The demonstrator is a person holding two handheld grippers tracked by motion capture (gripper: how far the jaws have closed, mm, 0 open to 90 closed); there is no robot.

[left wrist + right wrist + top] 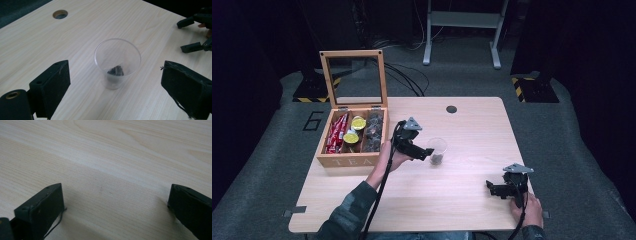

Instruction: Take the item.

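Observation:
A clear plastic cup (pixel 437 150) stands upright mid-table with a small dark lump at its bottom (pixel 116 71). My left gripper (pixel 426 154) hovers just left of the cup, jaws wide apart and nothing between them; in the left gripper view the cup (pixel 117 62) stands a little beyond the open left gripper (pixel 120 87). My right gripper (pixel 493 189) rests near the table's front right corner, jaws spread over bare wood (pixel 112 195). A wooden tea box (pixel 347 160) with its lid raised sits at the left, holding red sachets (pixel 337 132), yellow-topped pods (pixel 354 129) and dark items (pixel 374 131).
The light wooden table (pixel 462 200) has a round cable hole (pixel 451 109) near its far edge. The box's glass lid (pixel 353 77) stands upright. Beyond the table are grey carpet, cables and a metal stand (pixel 462 30).

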